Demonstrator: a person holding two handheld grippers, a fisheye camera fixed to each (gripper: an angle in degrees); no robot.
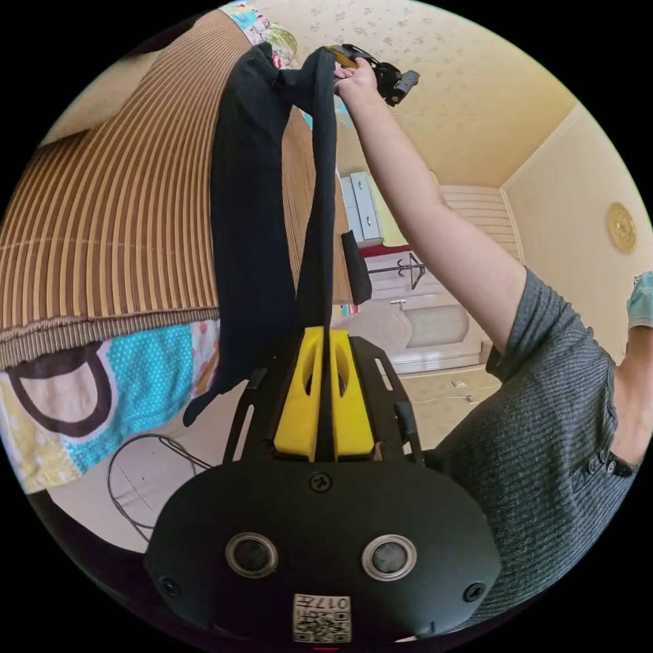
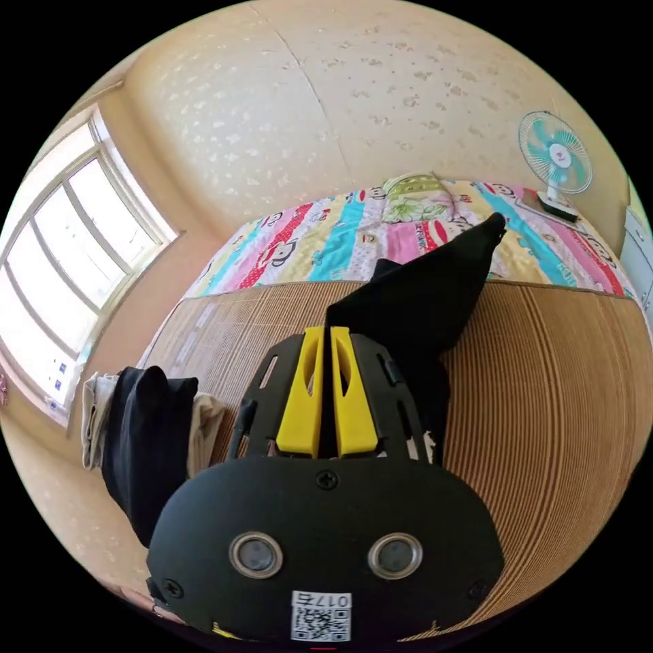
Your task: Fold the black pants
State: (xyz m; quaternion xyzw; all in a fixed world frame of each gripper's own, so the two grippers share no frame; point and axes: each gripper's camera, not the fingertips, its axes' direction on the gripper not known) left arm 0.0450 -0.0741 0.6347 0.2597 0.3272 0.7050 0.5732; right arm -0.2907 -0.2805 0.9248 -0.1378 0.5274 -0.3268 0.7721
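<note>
The black pants (image 1: 252, 224) hang in the air, stretched between both grippers in front of the bed. In the left gripper view my left gripper (image 1: 325, 335) has its yellow jaws closed on one end of the cloth. A hand holds my right gripper (image 1: 354, 58) higher up, where the pants bunch and drape over it. In the right gripper view my right gripper (image 2: 326, 332) is shut, and the black pants (image 2: 422, 306) spread out from its tips over the mat, one corner sticking up.
A striped bamboo mat (image 2: 558, 381) covers the bed over a colourful cartoon sheet (image 2: 326, 238). A pile of folded clothes (image 2: 146, 435) lies at the mat's edge near the window (image 2: 68, 258). A fan (image 2: 554, 160) stands beyond the bed. The person's arm (image 1: 422, 211) crosses the left gripper view.
</note>
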